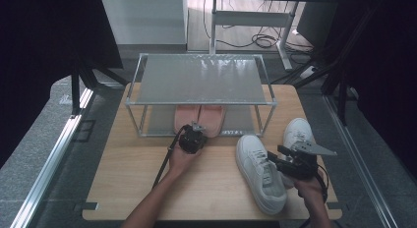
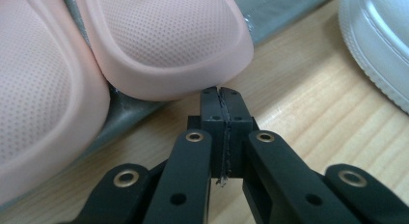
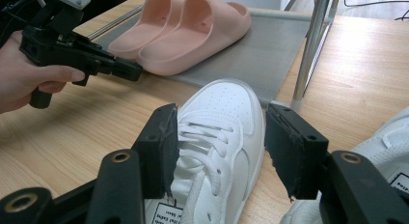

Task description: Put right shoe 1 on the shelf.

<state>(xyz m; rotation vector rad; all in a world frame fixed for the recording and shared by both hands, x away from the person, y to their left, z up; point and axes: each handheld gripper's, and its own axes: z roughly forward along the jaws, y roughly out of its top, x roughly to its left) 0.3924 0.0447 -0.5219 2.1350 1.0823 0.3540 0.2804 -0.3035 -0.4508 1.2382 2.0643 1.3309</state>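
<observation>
White sneaker (image 3: 217, 137) between wide right claw (image 3: 219, 151) | left claw (image 2: 222, 113) closed, empty, by pink slippers (image 2: 164, 45)

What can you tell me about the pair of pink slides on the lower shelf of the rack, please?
The pink slides are a pair of soft-looking foam sandals with broad closed straps and finely dotted footbeds. They lie side by side, touching, soles down on the lower shelf of the metal rack, toes pointing away from the person, heels jutting slightly over the shelf's front edge. The left gripper, jaws shut on nothing, has its tips at the heel rim of one slide; whether they touch it is unclear.
</observation>
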